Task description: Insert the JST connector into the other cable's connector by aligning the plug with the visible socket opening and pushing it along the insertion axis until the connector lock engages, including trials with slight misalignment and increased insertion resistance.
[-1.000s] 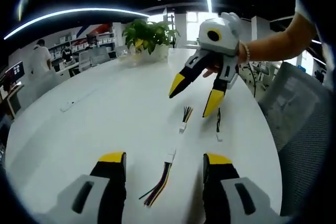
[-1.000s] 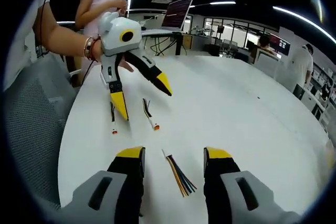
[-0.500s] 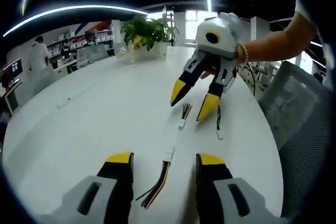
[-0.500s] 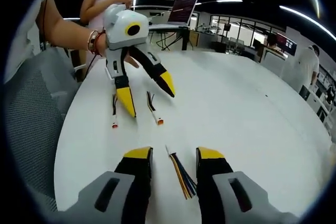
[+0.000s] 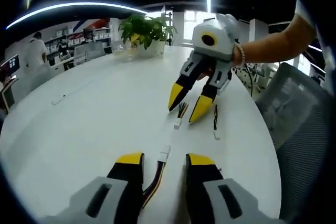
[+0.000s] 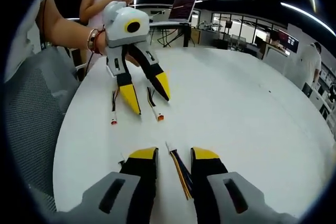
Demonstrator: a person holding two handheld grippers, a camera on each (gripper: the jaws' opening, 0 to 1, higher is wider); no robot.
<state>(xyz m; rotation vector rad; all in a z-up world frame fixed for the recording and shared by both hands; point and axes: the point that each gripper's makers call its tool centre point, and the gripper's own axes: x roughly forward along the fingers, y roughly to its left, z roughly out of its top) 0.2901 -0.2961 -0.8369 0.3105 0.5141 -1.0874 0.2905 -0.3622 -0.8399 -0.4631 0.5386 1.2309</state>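
Straddling multicoloured cable (image 5: 155, 174): left gripper (image 5: 164, 162) fingers

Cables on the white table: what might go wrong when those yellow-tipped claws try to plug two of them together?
1. The left gripper and right gripper stand open astride thin cables; pinching wires instead of the plugs could let the plugs twist and meet crooked.
2. A spare black cable lies close beside the right gripper and could get snagged.

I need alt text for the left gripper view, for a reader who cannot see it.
The left gripper straddles a multicolored cable with a white connector on a white table. Opposite, the hand-held right gripper points down over a second cable, beside a third cable.
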